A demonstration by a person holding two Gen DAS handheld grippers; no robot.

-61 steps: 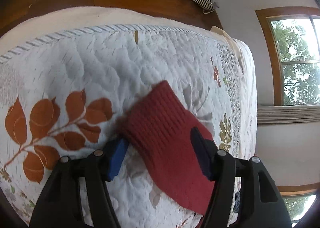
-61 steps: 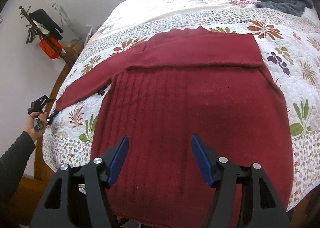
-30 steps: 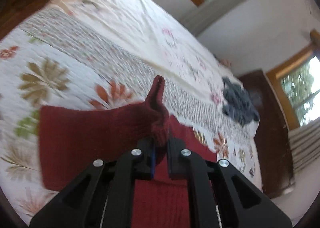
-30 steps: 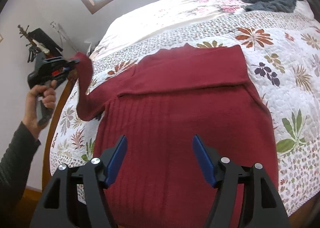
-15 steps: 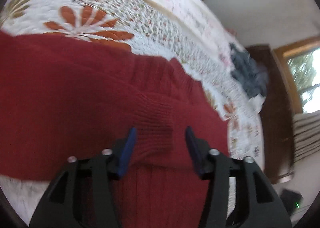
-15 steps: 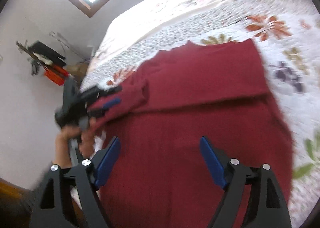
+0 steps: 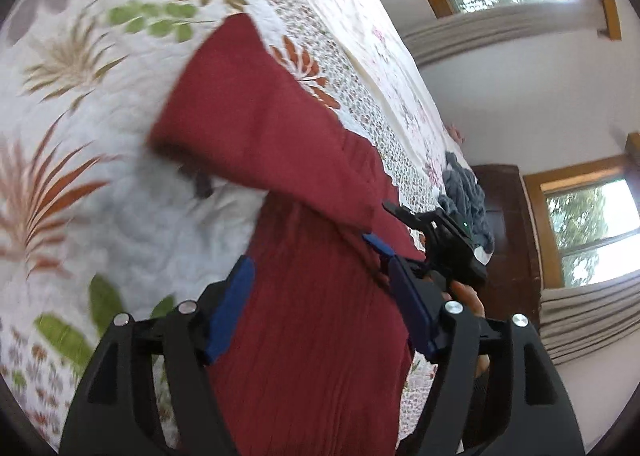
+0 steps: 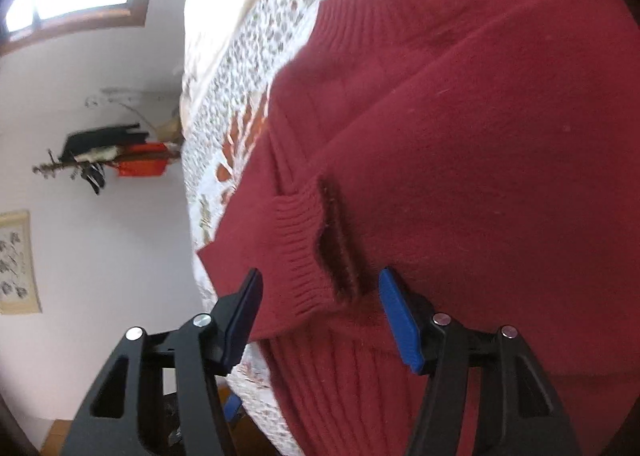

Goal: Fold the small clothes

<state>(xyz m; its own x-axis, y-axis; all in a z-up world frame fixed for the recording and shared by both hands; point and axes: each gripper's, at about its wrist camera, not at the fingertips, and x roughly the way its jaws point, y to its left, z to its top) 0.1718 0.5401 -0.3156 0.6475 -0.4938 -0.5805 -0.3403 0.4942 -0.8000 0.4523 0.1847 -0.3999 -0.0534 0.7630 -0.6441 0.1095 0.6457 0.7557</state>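
My right gripper (image 8: 320, 316) fingers stand spread, the red sweater (image 8: 460, 136) cuff on the bed (image 7: 80, 136) lying between them. My left gripper (image 7: 320, 304) is likewise released above the sweater body.

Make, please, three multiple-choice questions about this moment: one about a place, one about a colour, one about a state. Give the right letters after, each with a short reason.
1. Where does the ribbed sleeve cuff lie?
A. hanging off the edge of the bed
B. folded in on the body of the sweater
C. on the grey garment

2. What colour is the sweater?
A. dark red
B. grey
C. green

3. How stand the jaws of the right gripper?
A. shut on the cuff
B. shut on the quilt
C. open, one finger on each side of the cuff

Answers:
1 B: in the right wrist view the cuff rests on red knit, over the sweater's body.
2 A: both views show dark red knit on the floral quilt; the grey garment lies apart, far up the bed.
3 C: the blue pads stand well apart, with nothing pinched.
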